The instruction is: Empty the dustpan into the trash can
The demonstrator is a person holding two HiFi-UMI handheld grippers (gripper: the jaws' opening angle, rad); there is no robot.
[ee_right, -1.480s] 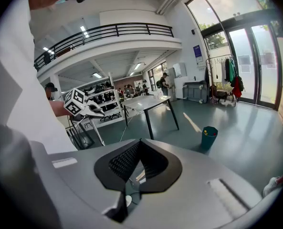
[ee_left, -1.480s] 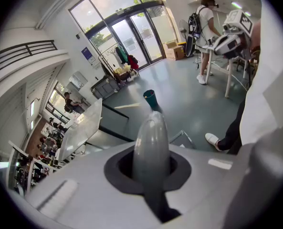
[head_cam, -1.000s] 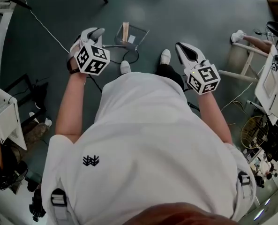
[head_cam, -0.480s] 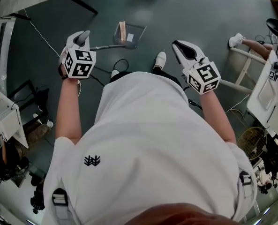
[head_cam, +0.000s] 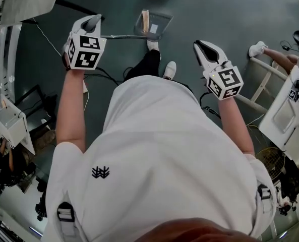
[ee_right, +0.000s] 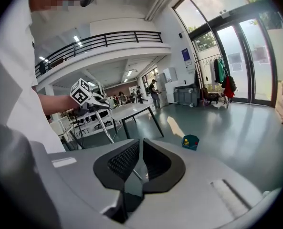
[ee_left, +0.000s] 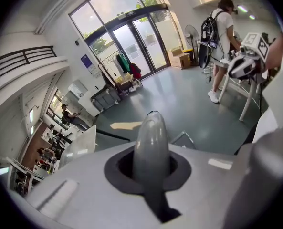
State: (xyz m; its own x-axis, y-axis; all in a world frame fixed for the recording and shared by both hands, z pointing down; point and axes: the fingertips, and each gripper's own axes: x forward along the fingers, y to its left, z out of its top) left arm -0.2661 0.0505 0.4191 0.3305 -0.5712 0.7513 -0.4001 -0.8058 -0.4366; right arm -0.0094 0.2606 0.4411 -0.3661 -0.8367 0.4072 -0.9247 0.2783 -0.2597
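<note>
The left gripper (head_cam: 93,24) clamps the dustpan (head_cam: 158,20) handle, pan level at twelve o'clock, probably retaining debris (head_cam: 145,21); the right gripper (head_cam: 202,47) has its jaws closed, empty.

The head view is taken from above the person and aimed steeply down, so the white shirt (head_cam: 159,150), both forearms and the floor (head_cam: 230,9) are taken in, with the left gripper (head_cam: 92,23) and right gripper (head_cam: 202,49) held out in front. The left gripper view is taken from just behind its jaws and pointed roughly level across the hall toward the glass doors (ee_left: 131,42). The dustpan handle (ee_left: 151,142) clamped there is seen very near. The right gripper view is likewise set close behind jaws brought together. Floor and glass doors are shared by both gripper views, and each gripper is caught in the other's view.
</note>
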